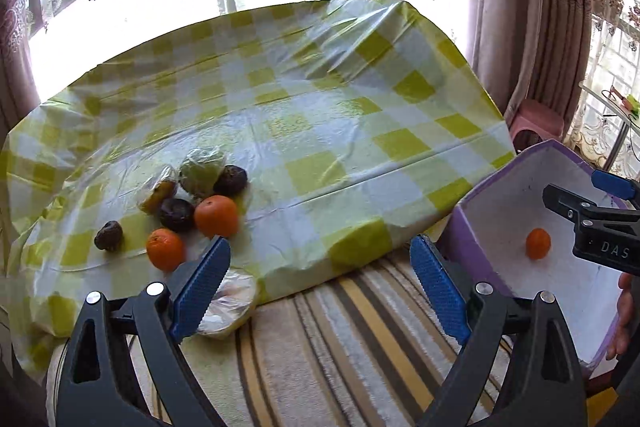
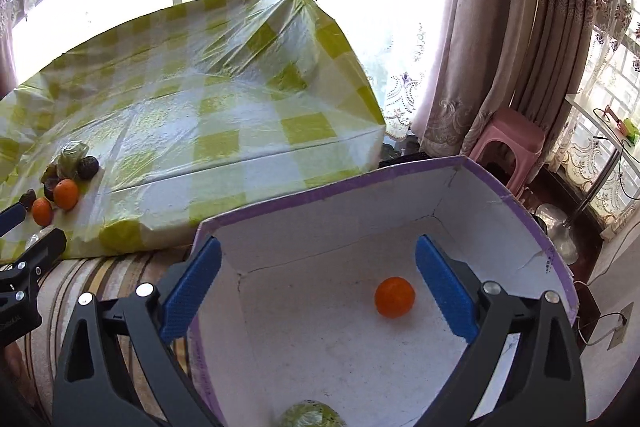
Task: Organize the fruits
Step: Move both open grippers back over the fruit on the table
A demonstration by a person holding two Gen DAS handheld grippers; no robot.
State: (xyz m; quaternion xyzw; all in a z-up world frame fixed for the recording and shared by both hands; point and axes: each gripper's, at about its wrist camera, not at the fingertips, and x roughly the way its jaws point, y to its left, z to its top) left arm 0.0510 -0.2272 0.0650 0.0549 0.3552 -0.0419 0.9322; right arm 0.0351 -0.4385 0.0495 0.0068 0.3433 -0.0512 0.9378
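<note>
Your left hand-held gripper (image 1: 320, 279) is spread wide and holds nothing, hovering over the striped rug (image 1: 352, 339) just short of the fruit pile. Your right hand-held gripper (image 2: 318, 287) is equally wide and empty above the purple-rimmed white cardboard box (image 2: 320, 187), where a small round orange tangerine (image 2: 394, 297) lies. Two more orange tangerines (image 1: 216, 215) sit among dark round fruits (image 1: 177, 214) on the green-checked plastic-covered desk (image 1: 320, 115).

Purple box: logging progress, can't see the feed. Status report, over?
Left gripper open, empty. Right gripper open above purple box. One orange inside; fruit pile waits on checked cloth. Nothing blocking.
</note>
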